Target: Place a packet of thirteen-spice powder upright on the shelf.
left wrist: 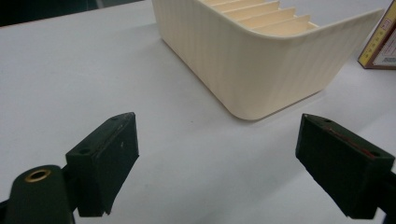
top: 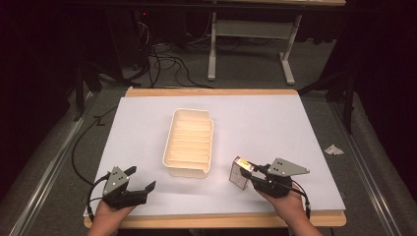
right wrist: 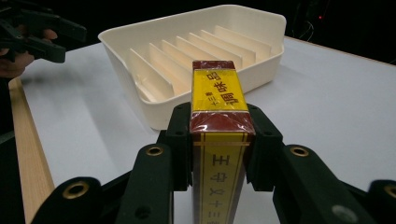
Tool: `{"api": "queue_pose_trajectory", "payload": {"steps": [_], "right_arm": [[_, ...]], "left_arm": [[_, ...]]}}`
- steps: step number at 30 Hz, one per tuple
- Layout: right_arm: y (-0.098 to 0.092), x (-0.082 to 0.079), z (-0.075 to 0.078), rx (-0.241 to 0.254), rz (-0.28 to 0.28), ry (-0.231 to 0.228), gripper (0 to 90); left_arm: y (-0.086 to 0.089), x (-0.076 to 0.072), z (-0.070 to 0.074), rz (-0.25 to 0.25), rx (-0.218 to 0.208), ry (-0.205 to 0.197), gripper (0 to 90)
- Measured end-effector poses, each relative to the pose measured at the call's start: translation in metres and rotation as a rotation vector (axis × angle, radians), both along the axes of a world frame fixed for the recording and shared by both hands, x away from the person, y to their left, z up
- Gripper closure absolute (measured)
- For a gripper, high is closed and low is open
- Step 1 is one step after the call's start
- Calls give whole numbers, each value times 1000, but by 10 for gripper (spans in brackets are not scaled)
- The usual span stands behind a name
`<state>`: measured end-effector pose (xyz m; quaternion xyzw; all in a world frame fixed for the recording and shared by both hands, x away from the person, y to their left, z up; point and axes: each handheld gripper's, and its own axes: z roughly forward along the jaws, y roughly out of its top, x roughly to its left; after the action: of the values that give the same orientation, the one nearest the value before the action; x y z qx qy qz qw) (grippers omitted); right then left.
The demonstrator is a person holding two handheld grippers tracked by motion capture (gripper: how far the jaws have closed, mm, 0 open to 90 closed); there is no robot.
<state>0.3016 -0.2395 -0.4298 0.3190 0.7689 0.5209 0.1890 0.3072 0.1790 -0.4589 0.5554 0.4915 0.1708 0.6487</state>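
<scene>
right gripper [right wrist: 219, 140] clamps the box [right wrist: 218, 116]; keep it upright over a tray [top: 189, 142] slot (left gripper [top: 140, 181] fingers spread, empty).

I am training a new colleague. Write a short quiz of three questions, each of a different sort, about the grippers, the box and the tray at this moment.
1. True or false: the left gripper is closed on the cream tray.
2. Multiple choice: what does the right gripper hold? A) a crumpled paper B) a red and yellow box C) nothing
3. Fill in: the tray's dividers have ___ between them.

Key:
1. False; its jaws stand open over the white tabletop, short of the tray.
2. B; the box is clamped between the jaws.
3. Nothing; the slots are empty.
</scene>
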Motion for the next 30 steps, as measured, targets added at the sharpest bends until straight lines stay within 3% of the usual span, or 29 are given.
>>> {"api": "queue_pose_trajectory", "payload": {"steps": [10,16,30], "right_arm": [[-13,13,13,21,-6,-23,682],[-20,29,20,29,16,-39,682],[-5,59,31,38,118,-66,682]], "left_arm": [[0,-3,2,4,-4,-7,139],[4,-3,2,14,-15,-7,139],[12,-6,2,24,-12,-14,139]]}}
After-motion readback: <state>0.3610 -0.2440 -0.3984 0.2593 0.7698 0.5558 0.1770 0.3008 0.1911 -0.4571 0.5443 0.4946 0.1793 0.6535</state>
